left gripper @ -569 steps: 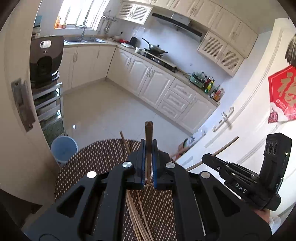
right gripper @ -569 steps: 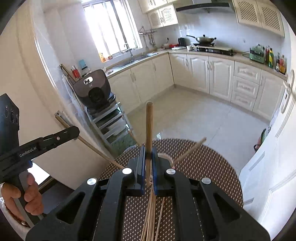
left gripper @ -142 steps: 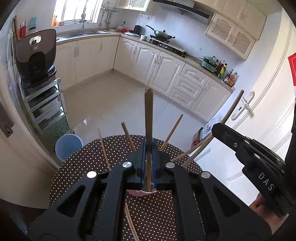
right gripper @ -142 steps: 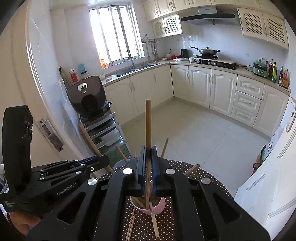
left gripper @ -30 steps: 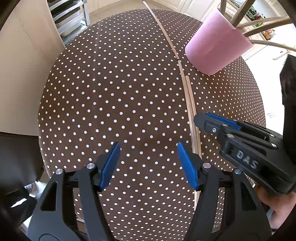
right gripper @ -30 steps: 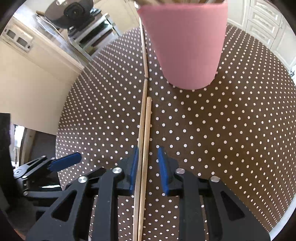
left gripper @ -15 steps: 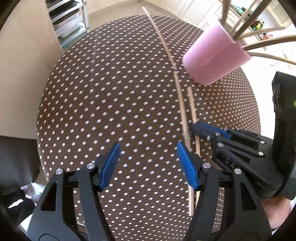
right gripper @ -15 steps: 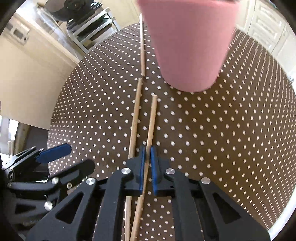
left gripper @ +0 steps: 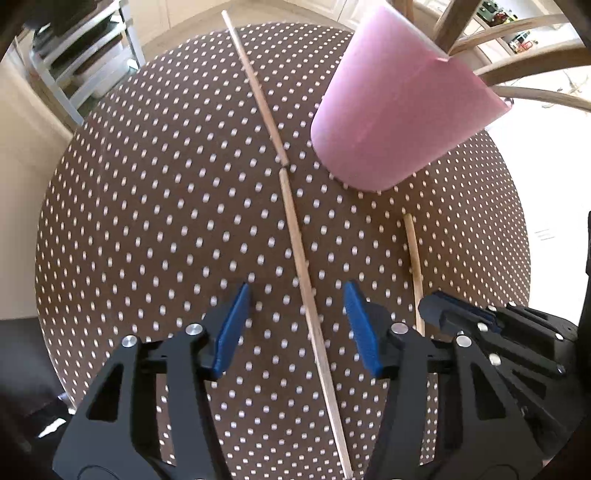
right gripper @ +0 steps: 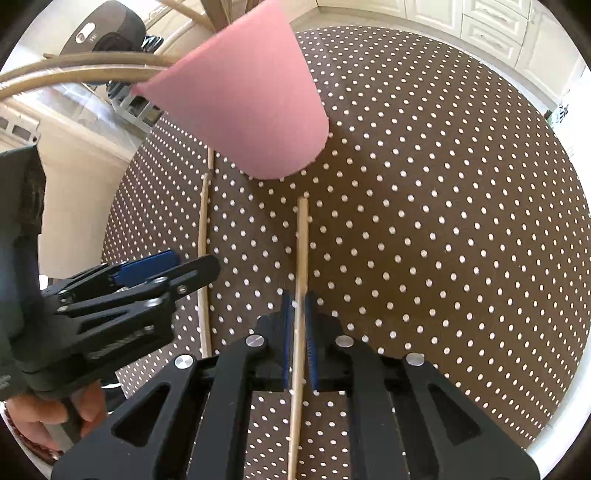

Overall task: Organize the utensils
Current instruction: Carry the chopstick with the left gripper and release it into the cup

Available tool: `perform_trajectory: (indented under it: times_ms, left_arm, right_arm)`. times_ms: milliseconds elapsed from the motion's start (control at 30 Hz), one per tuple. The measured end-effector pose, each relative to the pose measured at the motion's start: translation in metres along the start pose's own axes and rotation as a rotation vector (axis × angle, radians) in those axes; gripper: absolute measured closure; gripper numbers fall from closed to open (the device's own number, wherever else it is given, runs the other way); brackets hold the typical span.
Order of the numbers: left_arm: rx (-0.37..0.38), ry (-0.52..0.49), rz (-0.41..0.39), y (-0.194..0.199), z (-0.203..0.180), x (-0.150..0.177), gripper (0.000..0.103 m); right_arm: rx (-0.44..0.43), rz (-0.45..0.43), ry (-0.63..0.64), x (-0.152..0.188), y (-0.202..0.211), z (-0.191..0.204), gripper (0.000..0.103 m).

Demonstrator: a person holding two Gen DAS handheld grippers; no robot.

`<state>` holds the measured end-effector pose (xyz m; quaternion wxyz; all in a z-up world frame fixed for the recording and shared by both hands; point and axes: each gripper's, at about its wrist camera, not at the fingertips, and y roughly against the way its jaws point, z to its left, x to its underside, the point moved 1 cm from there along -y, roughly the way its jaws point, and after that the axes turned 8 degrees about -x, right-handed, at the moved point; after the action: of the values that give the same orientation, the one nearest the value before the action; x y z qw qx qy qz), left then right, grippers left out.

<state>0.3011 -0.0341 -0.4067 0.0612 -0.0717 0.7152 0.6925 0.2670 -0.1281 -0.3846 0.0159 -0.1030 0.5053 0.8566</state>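
Observation:
On the round brown dotted table (left gripper: 147,184) stands a pink cup (left gripper: 399,110) with several wooden chopsticks (left gripper: 517,66) in it. My left gripper (left gripper: 297,295) straddles a loose chopstick (left gripper: 295,229) lying on the cloth. Its jaws are closing and the blue pads (left gripper: 232,328) stand clear of the stick. A further chopstick (left gripper: 255,85) lies end to end beyond it. My right gripper (right gripper: 300,314) is shut on another chopstick (right gripper: 302,251), which points toward the cup (right gripper: 251,103). From the right wrist, the left gripper (right gripper: 184,266) sits over its chopstick (right gripper: 202,240).
The right gripper (left gripper: 443,310) sits close beside the left one. A hand (right gripper: 48,417) holds the left gripper's handle. A metal rack (left gripper: 92,66) and a black appliance (right gripper: 107,29) stand past the table's far edge. White cabinets (right gripper: 480,22) line the back.
The left gripper slid right until it straddled a chopstick, and its jaws narrowed. The right gripper shut on its chopstick and drew it sideways, away from the other.

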Motion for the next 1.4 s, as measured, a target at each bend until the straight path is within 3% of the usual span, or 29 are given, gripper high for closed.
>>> perform_trajectory:
  times_ms: [67, 233, 300, 433, 667, 800, 900, 1000, 1100, 1267, 1400]
  left_arm:
    - [-0.047, -0.001, -0.014, -0.002, -0.004, -0.008, 0.071]
    - [-0.060, 0.011, -0.028, -0.004, 0.003, -0.013, 0.088]
    - [-0.048, 0.021, -0.023, -0.005, 0.007, -0.014, 0.090]
    - [-0.006, 0.035, -0.016, -0.003, 0.017, -0.005, 0.097]
    - [0.046, 0.043, -0.036, 0.010, 0.029, 0.013, 0.097]
    - [0.067, 0.054, -0.045, 0.012, 0.048, 0.025, 0.097]
    - [0.082, 0.064, -0.048, 0.019, 0.055, 0.035, 0.097]
    - [0.098, 0.074, -0.051, 0.026, 0.063, 0.039, 0.097]
    - [0.109, 0.070, -0.077, 0.055, 0.062, 0.050, 0.097]
    - [0.102, 0.039, -0.153, 0.097, 0.064, 0.057, 0.097]
    - [0.119, 0.002, -0.214, 0.131, 0.064, 0.063, 0.097]
  right_arm:
    - [-0.002, 0.002, -0.007, -0.008, 0.002, -0.004, 0.094]
    - [0.042, 0.005, 0.058, -0.028, -0.009, 0.009, 0.092]
    - [0.072, 0.048, 0.075, -0.030, -0.021, 0.010, 0.092]
    - [0.071, 0.031, 0.079, -0.025, -0.024, 0.012, 0.092]
    - [0.114, -0.089, 0.060, -0.019, 0.012, 0.007, 0.090]
    - [0.123, -0.026, -0.004, -0.018, -0.004, -0.014, 0.086]
    - [0.114, -0.015, 0.030, -0.023, -0.014, -0.018, 0.085]
    - [0.139, -0.013, 0.051, -0.032, -0.027, -0.008, 0.097]
    - [0.096, -0.009, 0.034, -0.031, -0.028, -0.012, 0.098]
    - [0.047, -0.078, 0.048, -0.017, 0.014, -0.008, 0.098]
    - [-0.009, -0.183, 0.070, -0.013, 0.053, 0.011, 0.098]
